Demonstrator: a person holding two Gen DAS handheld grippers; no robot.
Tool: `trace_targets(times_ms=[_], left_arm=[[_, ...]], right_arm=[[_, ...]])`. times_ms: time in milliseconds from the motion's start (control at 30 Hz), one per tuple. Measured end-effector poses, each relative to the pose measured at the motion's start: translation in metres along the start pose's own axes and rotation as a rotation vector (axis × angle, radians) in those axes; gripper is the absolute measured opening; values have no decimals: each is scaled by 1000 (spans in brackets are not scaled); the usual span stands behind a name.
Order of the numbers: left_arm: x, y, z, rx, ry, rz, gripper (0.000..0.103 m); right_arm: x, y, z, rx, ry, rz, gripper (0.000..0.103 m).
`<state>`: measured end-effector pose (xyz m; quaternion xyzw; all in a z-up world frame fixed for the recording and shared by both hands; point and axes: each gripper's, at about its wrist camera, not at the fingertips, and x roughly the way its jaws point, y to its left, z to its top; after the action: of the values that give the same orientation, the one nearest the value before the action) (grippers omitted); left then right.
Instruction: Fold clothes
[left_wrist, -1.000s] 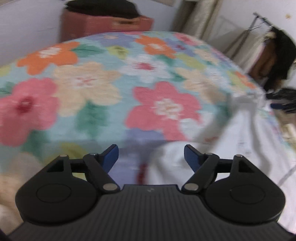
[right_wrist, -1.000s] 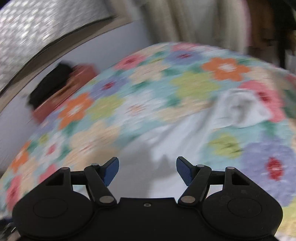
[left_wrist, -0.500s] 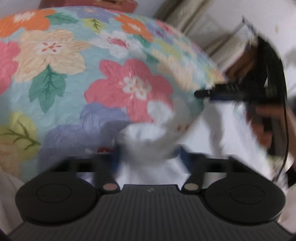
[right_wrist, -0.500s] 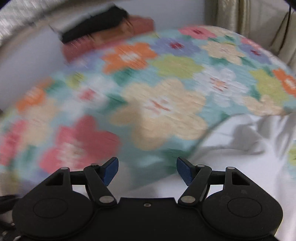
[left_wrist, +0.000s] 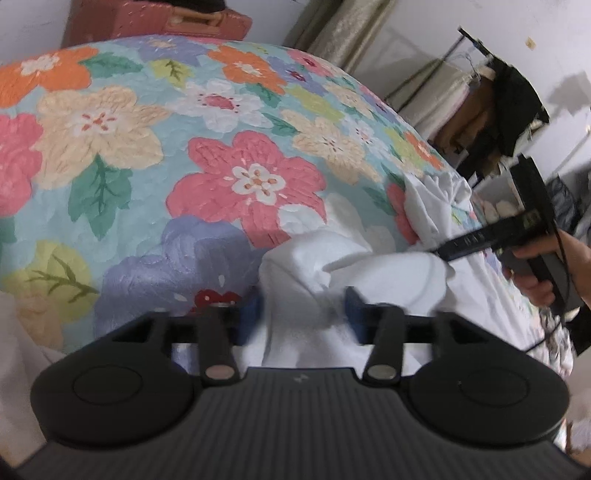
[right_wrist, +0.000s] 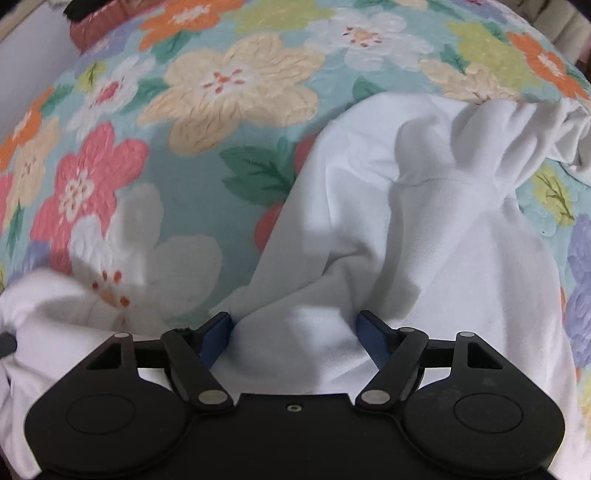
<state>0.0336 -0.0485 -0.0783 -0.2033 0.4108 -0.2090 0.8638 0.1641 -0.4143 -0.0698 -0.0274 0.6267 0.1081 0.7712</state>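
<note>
A white garment (right_wrist: 424, 221) lies rumpled on a bed with a floral cover (right_wrist: 221, 110). In the left wrist view the garment (left_wrist: 351, 266) bunches up between the blue pads of my left gripper (left_wrist: 303, 314), whose jaws stand apart around the cloth. In the right wrist view my right gripper (right_wrist: 295, 328) is open, with a fold of the white cloth lying between its blue fingertips (right_wrist: 218, 328). The right gripper, held by a hand, also shows in the left wrist view (left_wrist: 517, 236), at the garment's far side.
A reddish-brown box (left_wrist: 159, 22) stands behind the bed by the wall. Curtains (left_wrist: 343, 33) and a rack with dark clothes (left_wrist: 513, 103) are at the back right. The floral cover (left_wrist: 147, 147) stretches left of the garment.
Both grippers have come down onto the white garment. Cloth now lies between the fingers of each; a second ago both were open above the bed.
</note>
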Motion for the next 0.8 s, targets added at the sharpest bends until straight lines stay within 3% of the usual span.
trace_targets(times_ms=[133, 333, 367, 400, 433, 467, 500, 533, 567, 633, 800], left_arm=[[13, 14, 2, -82, 0, -26, 65], [39, 23, 10, -180, 18, -64, 76], [42, 22, 10, -167, 30, -58, 73], [43, 17, 10, -126, 39, -42, 63], [43, 12, 11, -82, 51, -23, 49], [42, 7, 11, -35, 67, -1, 13], [41, 2, 10, 0, 74, 16, 9], [39, 0, 9, 5, 60, 16, 9], [36, -2, 8, 11, 43, 16, 9], [26, -8, 9, 35, -9, 22, 9], [-13, -29, 23, 121, -187, 72, 8]], right_arm=[[-4, -1, 10, 45, 0, 8, 80], [-10, 11, 19, 60, -166, -33, 80], [-5, 14, 20, 51, -180, -57, 80], [5, 18, 20, 42, -188, -84, 79], [13, 20, 18, 28, -185, -110, 77], [18, 23, 14, 6, -196, -131, 76], [17, 25, 8, -22, -230, -137, 64], [13, 27, 5, -48, -259, -132, 33], [8, 28, 3, -67, -277, -132, 17], [-4, 24, 5, -64, -308, -133, 10], [-56, 29, 25, -71, -537, -83, 9]])
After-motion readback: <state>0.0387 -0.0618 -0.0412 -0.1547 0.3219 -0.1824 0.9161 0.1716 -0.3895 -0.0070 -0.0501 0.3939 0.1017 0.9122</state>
